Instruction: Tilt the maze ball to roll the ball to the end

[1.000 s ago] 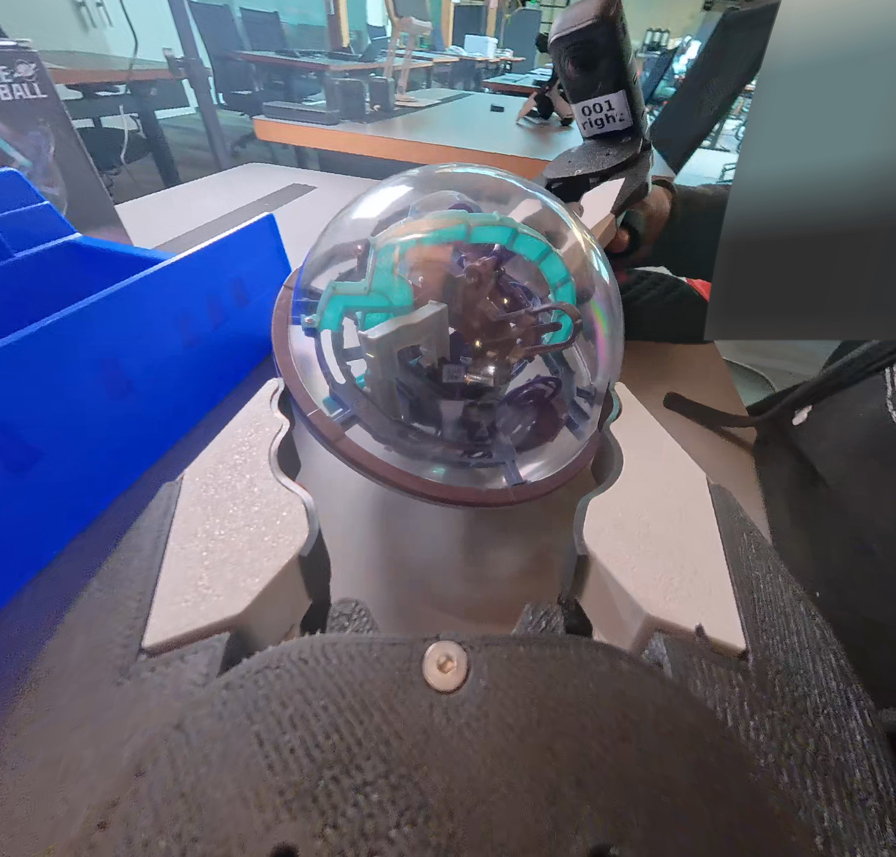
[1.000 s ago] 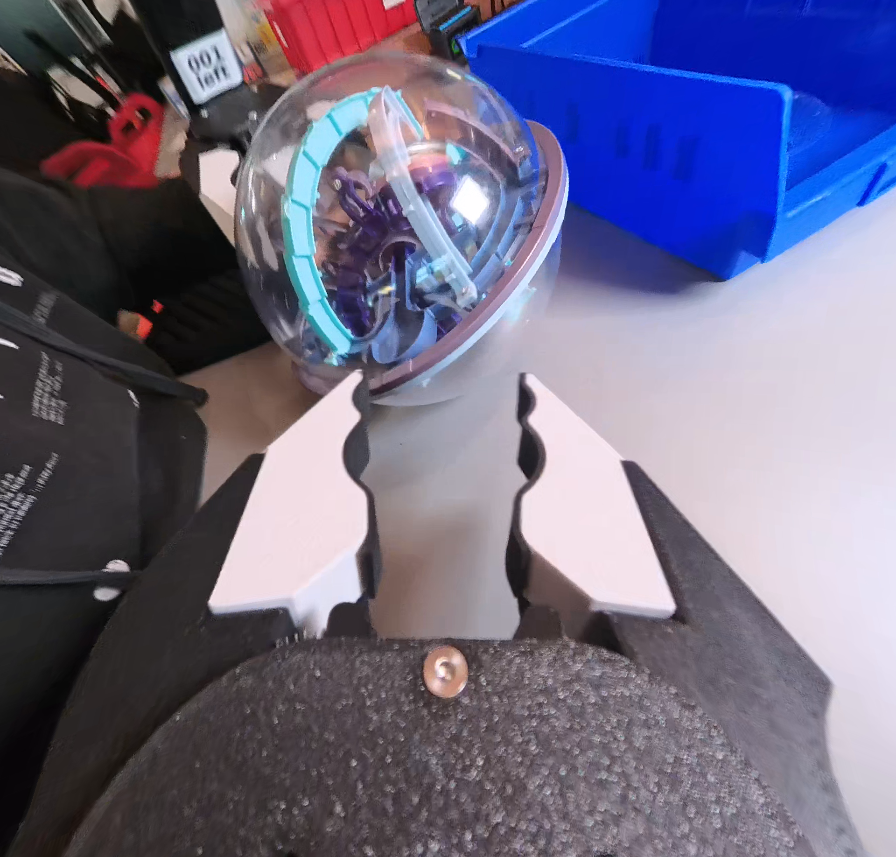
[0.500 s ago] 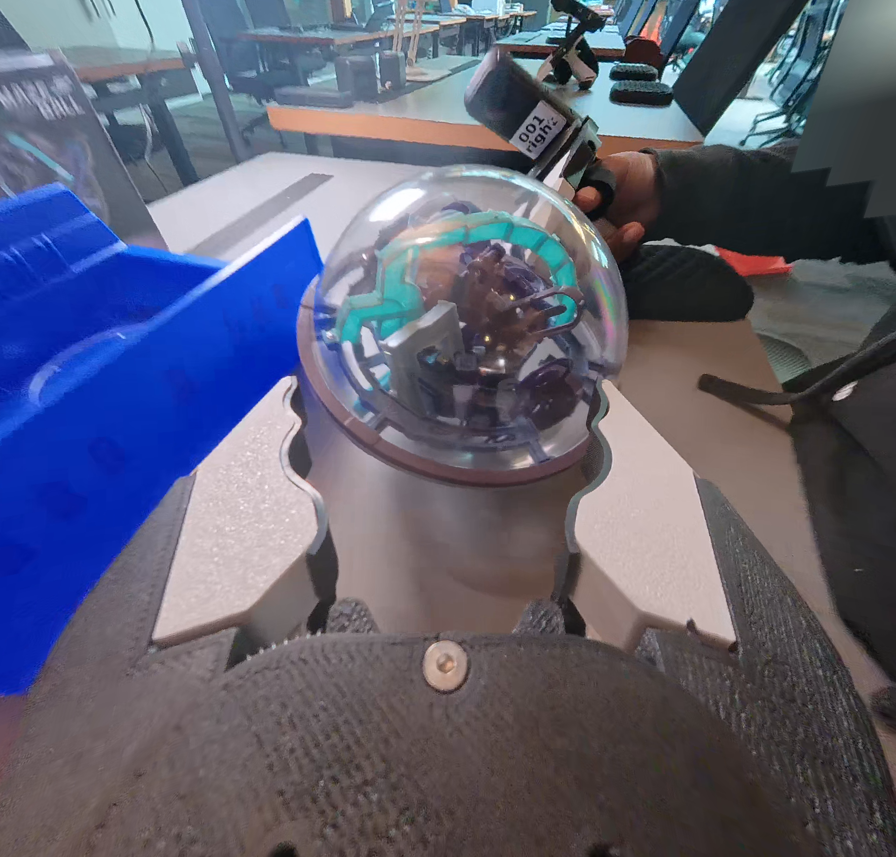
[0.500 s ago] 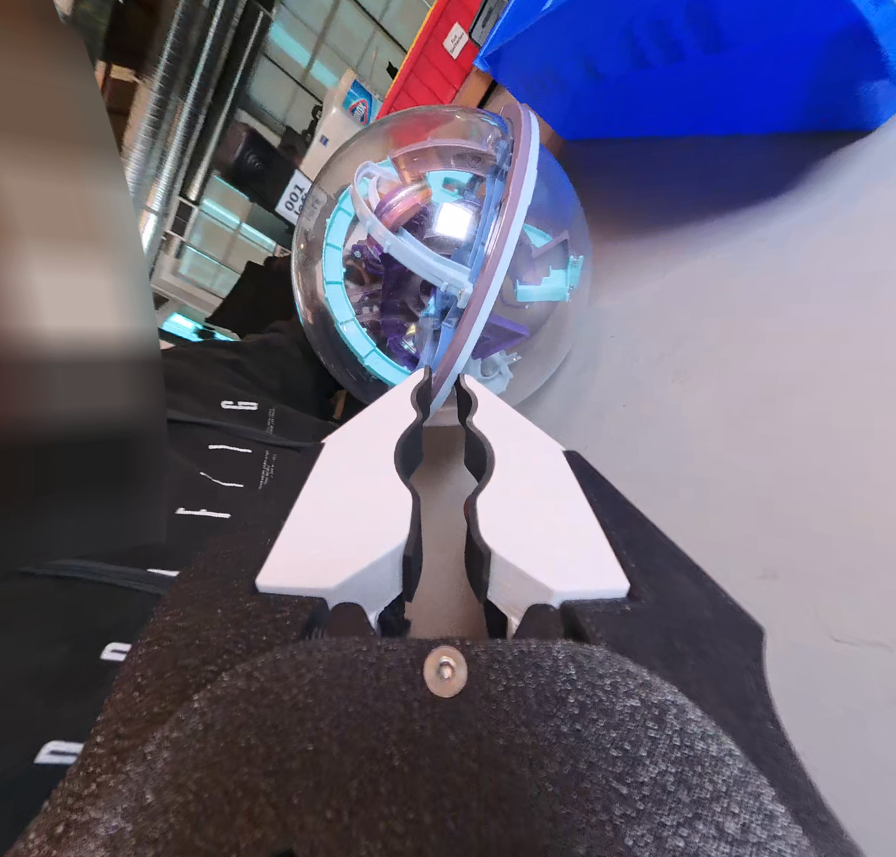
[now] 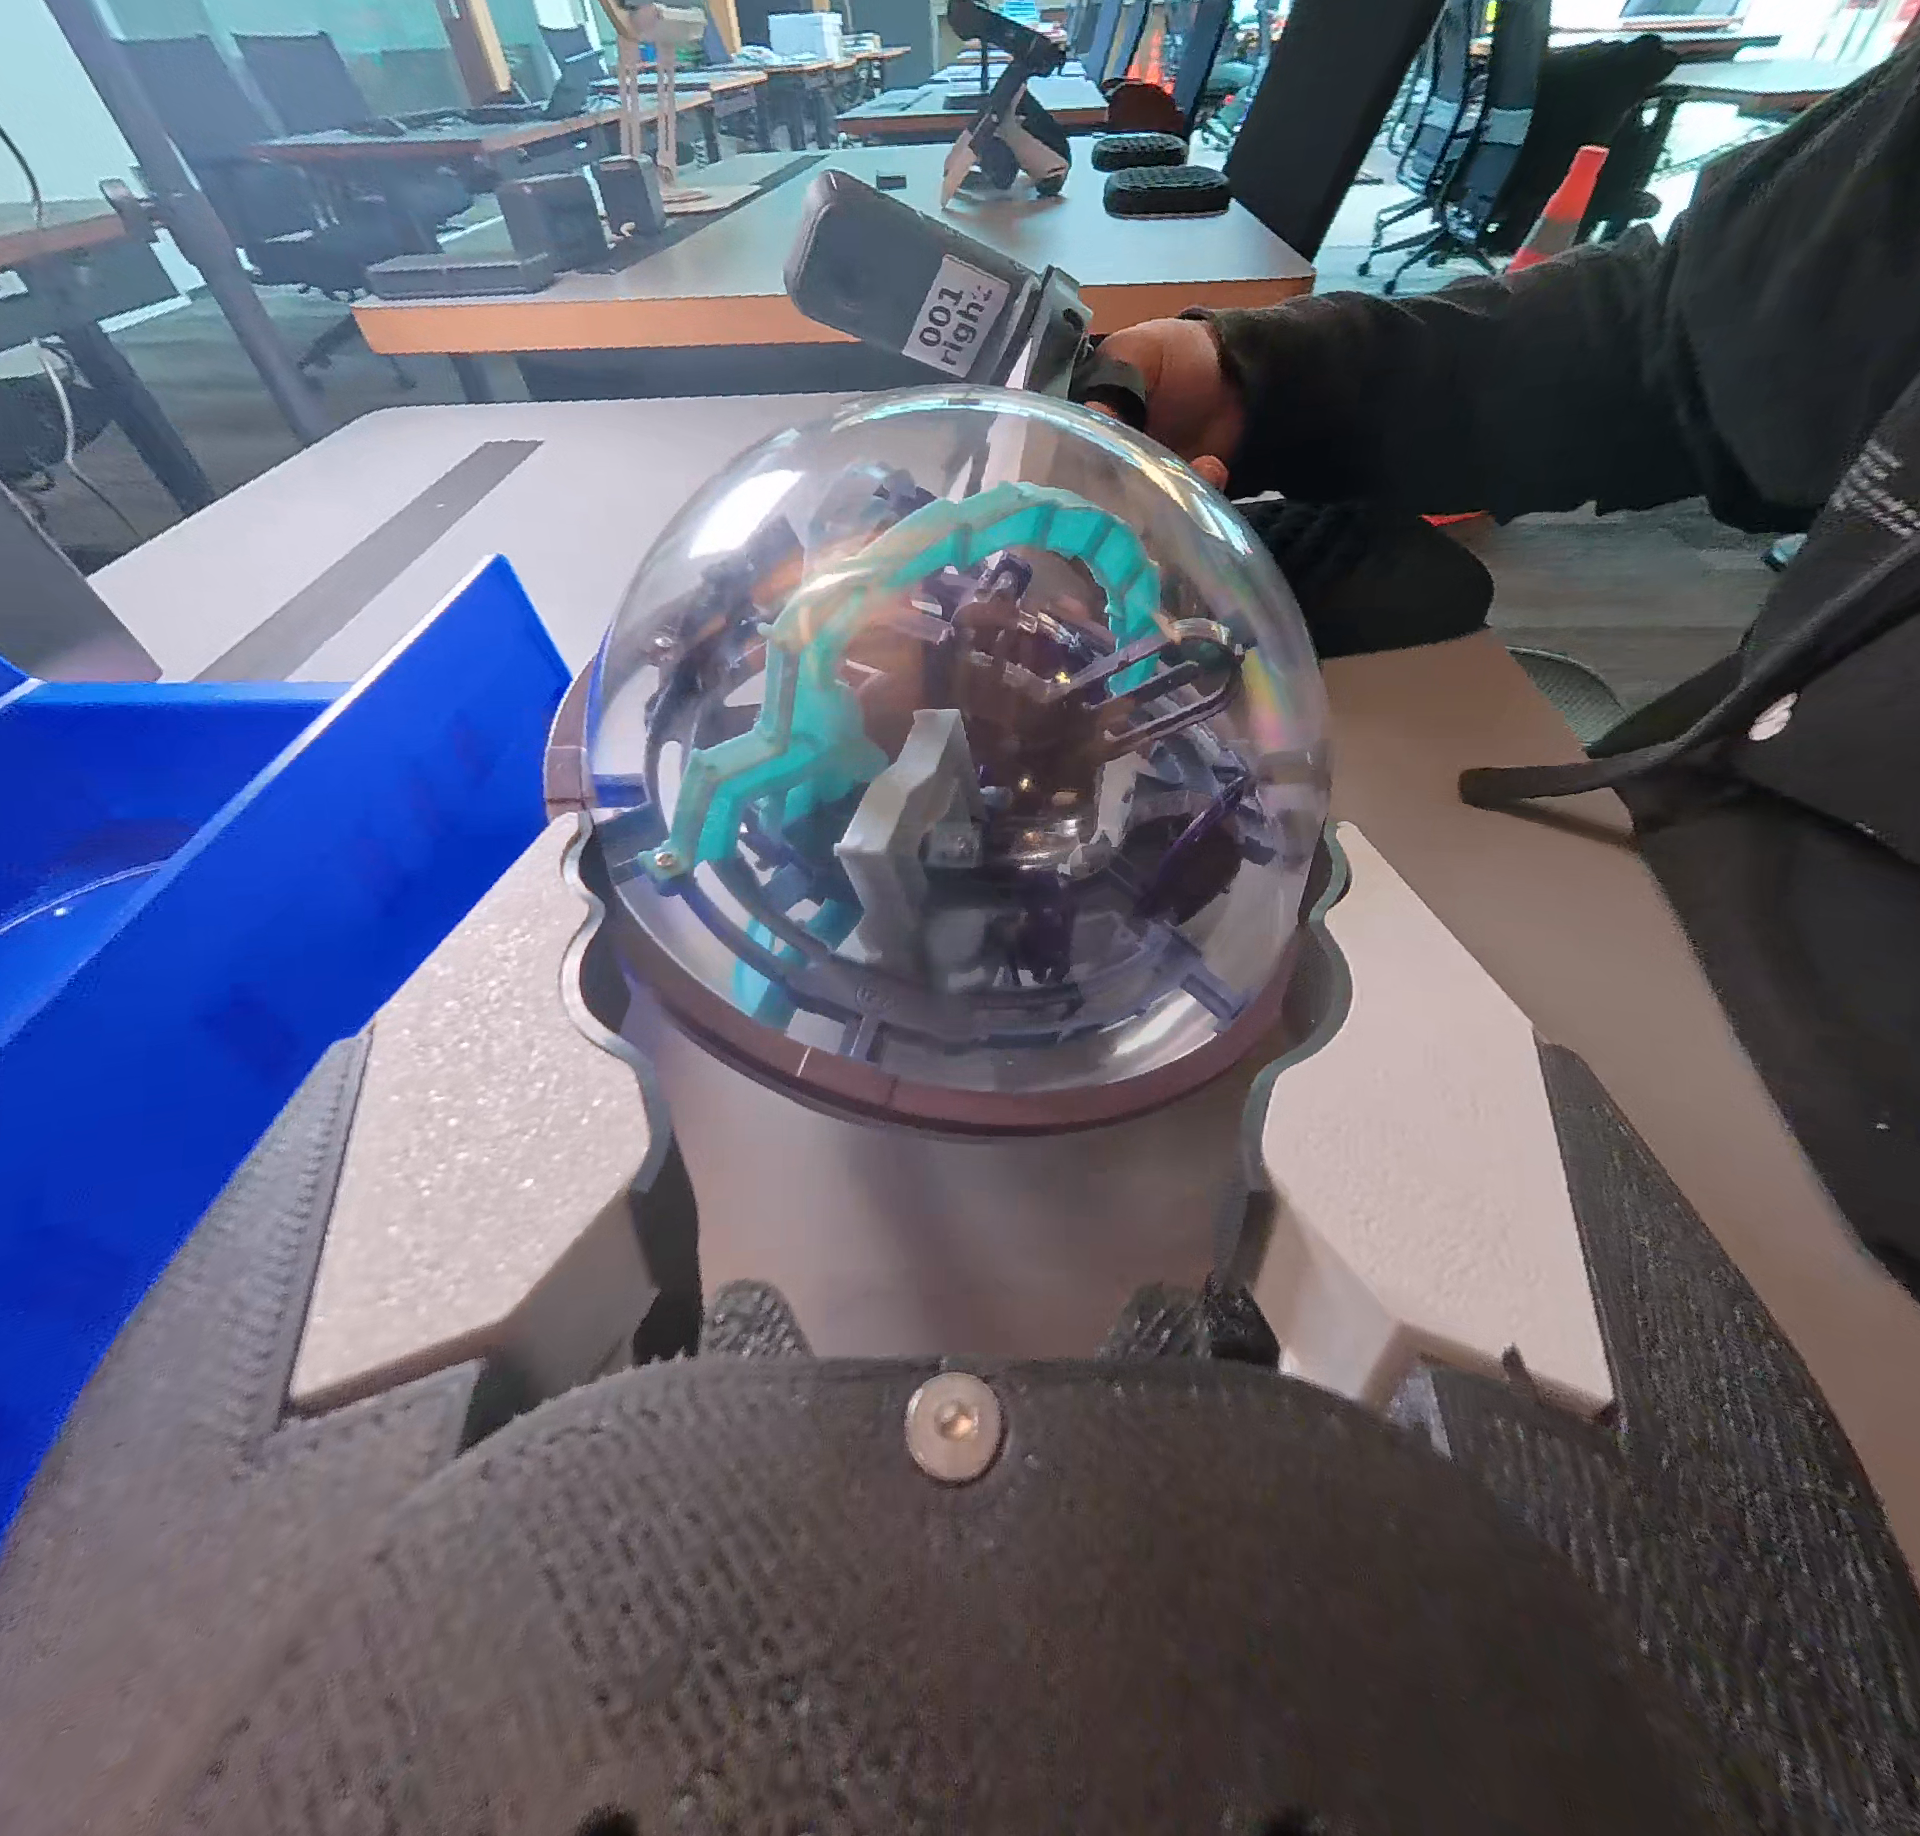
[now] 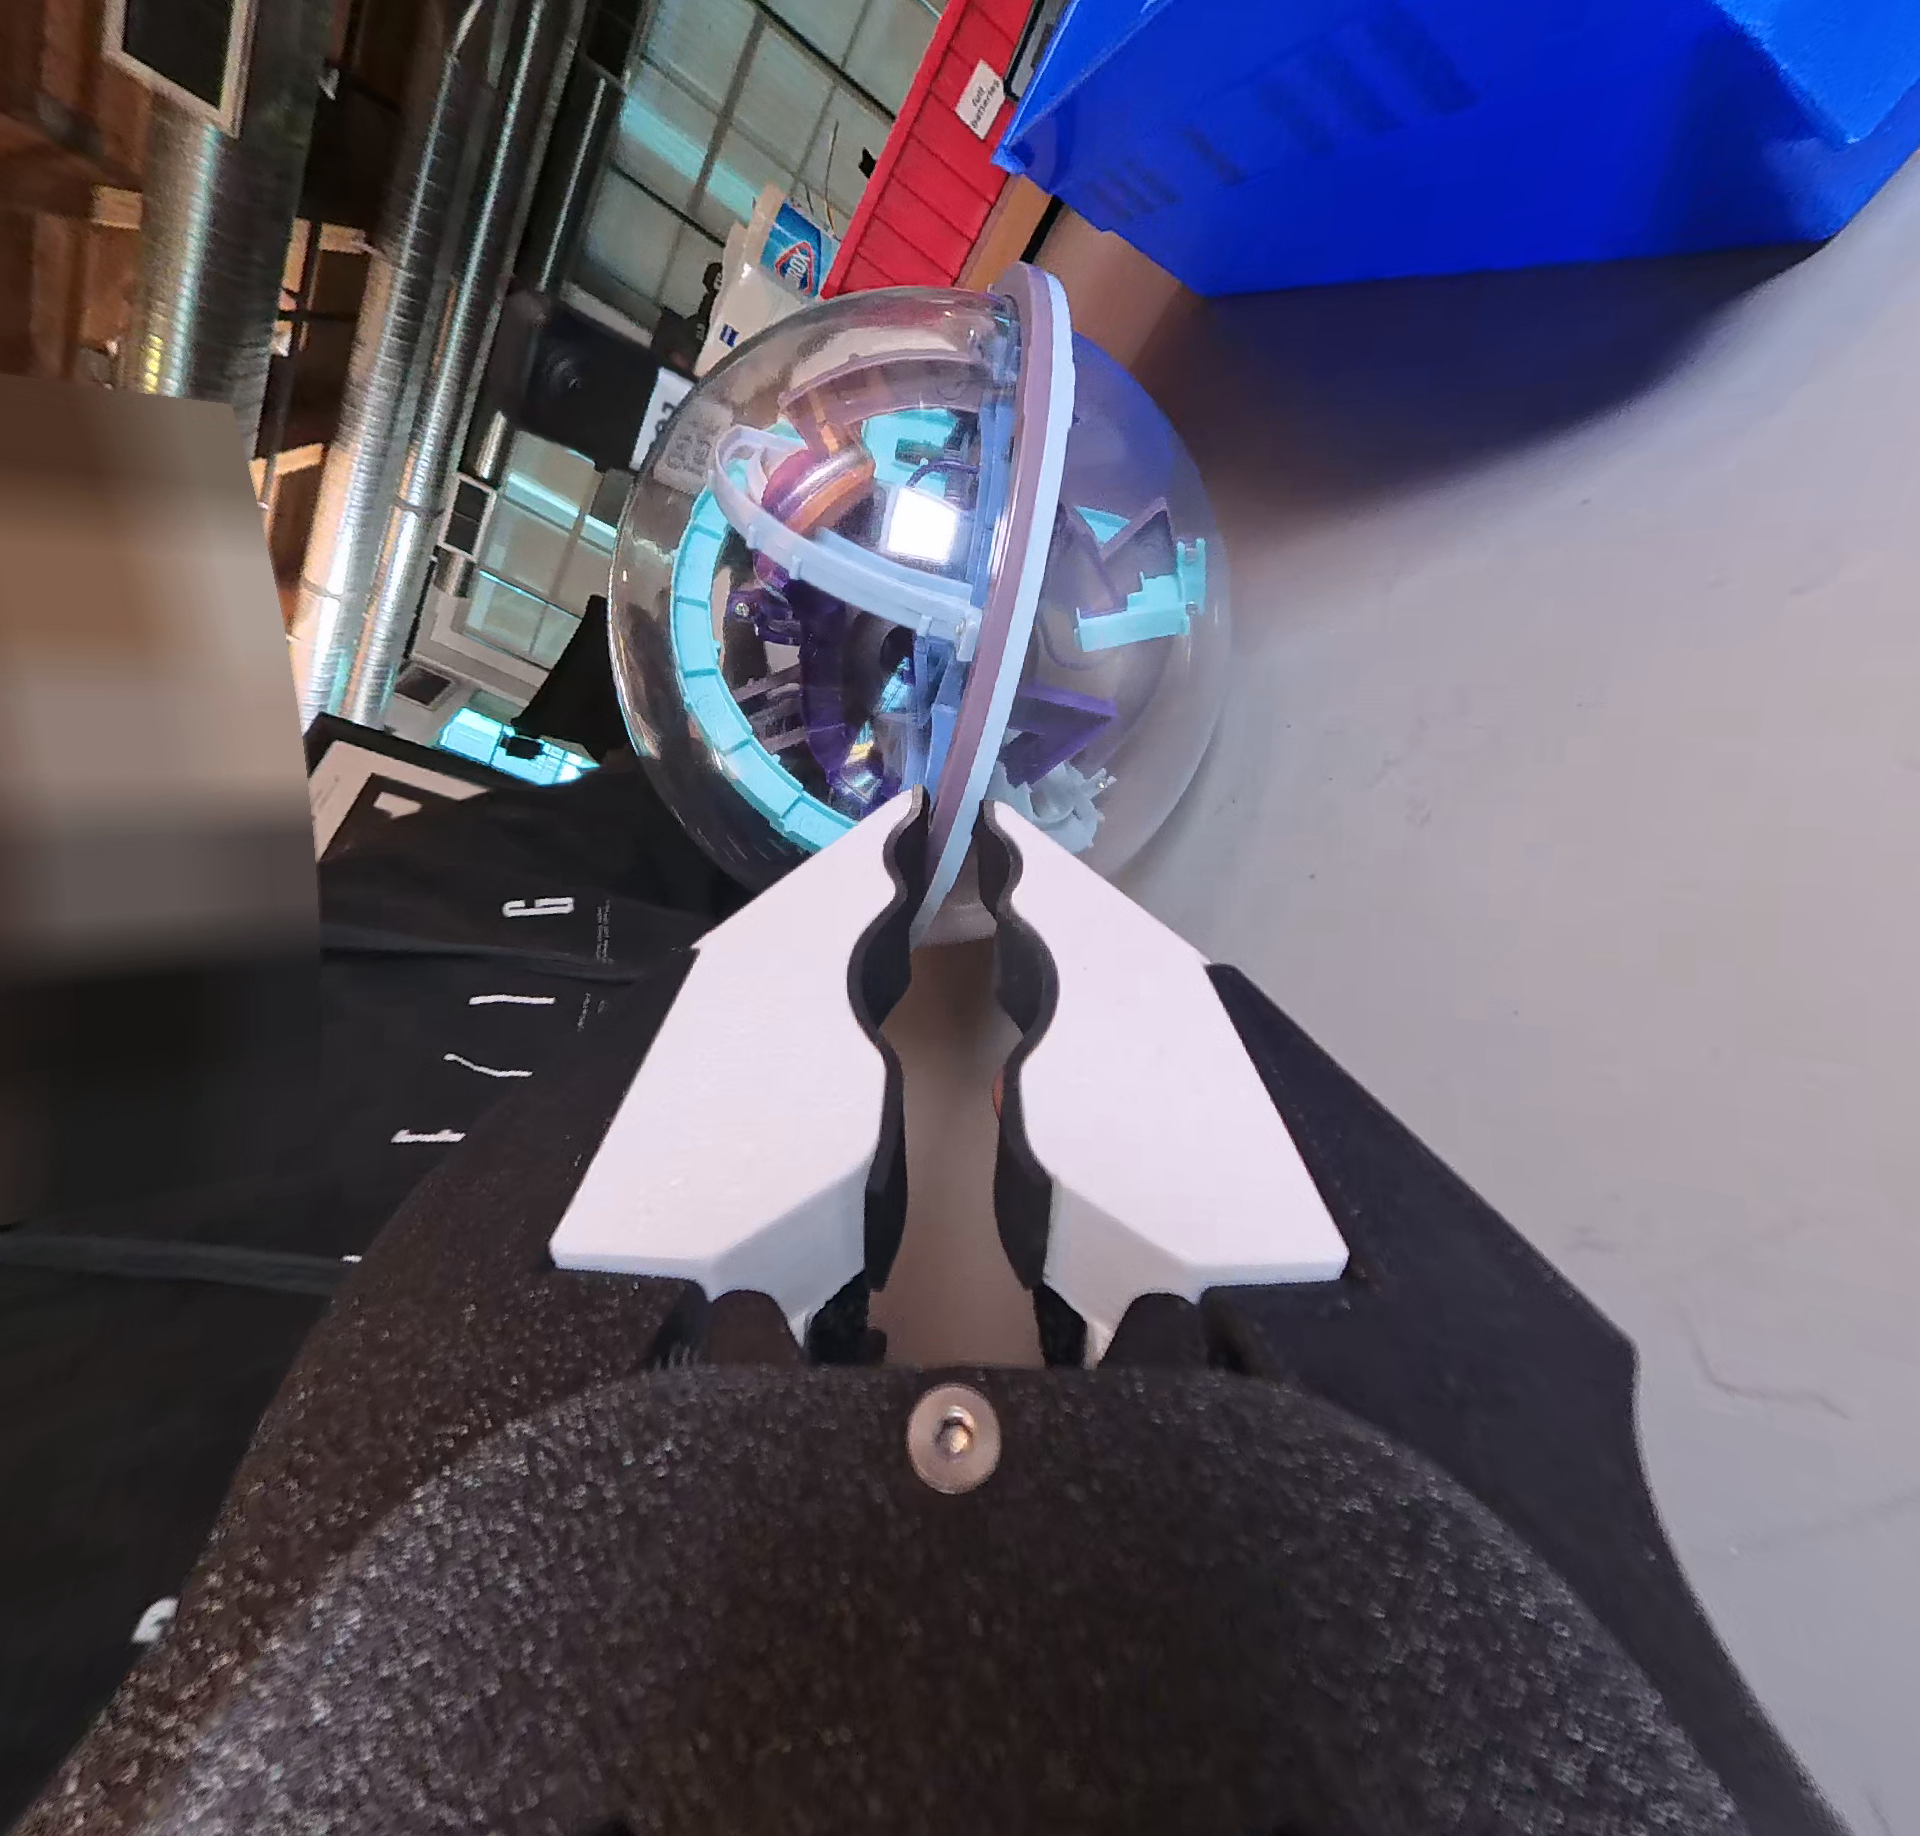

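Overhead, office desks beyond grey table (image 5: pixel 1475 913); left tongs (image 5: pixel 956 841) gripping maze ball (image 5: pixel 956 737), right tongs (image 6: pixel 951 830) pinching its rim.

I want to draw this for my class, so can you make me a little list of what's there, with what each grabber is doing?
toy: clear maze ball with teal, purple and grey tracks inside
ball's rim: purple band round the middle
left gripper: fingers spread wide on either side of the maze ball
right gripper: fingertips pinched on the purple band
bin: blue bin, beside the maze ball
surface: grey table
person: hand in a dark sleeve holding the right gripper
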`<state>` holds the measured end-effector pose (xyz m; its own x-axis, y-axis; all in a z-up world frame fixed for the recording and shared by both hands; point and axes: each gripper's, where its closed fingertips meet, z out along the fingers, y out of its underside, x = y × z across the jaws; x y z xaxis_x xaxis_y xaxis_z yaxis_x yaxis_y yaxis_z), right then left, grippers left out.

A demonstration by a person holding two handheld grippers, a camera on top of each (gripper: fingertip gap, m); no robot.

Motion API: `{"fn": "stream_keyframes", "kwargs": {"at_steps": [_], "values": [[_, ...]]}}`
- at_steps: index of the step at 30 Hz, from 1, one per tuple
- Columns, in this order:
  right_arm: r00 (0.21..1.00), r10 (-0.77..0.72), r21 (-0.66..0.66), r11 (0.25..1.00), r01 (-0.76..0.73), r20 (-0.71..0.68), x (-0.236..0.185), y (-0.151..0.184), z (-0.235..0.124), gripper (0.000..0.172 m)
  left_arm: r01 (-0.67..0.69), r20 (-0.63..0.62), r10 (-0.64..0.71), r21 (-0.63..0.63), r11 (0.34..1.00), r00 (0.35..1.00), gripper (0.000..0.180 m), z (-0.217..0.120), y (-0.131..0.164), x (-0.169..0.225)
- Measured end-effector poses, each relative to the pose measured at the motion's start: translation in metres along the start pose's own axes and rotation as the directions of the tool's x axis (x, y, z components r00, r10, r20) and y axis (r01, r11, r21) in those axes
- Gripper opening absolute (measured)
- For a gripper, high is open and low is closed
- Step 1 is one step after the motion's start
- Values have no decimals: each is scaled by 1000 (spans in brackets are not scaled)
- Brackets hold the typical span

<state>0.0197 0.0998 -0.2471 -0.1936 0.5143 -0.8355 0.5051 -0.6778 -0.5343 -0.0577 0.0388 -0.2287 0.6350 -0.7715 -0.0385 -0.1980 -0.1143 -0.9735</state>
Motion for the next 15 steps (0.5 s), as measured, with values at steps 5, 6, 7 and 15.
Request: {"fn": "stream_keyframes", "kwargs": {"at_steps": [5,6,7,15], "values": [[999,-34,10,999,34,-10,-2,1,2,6,25,45,-25,-13,1000,999,129,-2,0,6],[999,-43,11,999,43,-16,-3,2,3,6,31,51,-30,-17,999,998,129,-2,0,8],[999,-51,14,999,51,-20,-5,3,3,7,33,56,-32,-22,999,998,129,-3,1,11],[997,-74,106,992,75,-9,-16,4,2,8,150,60,-149,-16,989,987,129,-5,5,20]]}}
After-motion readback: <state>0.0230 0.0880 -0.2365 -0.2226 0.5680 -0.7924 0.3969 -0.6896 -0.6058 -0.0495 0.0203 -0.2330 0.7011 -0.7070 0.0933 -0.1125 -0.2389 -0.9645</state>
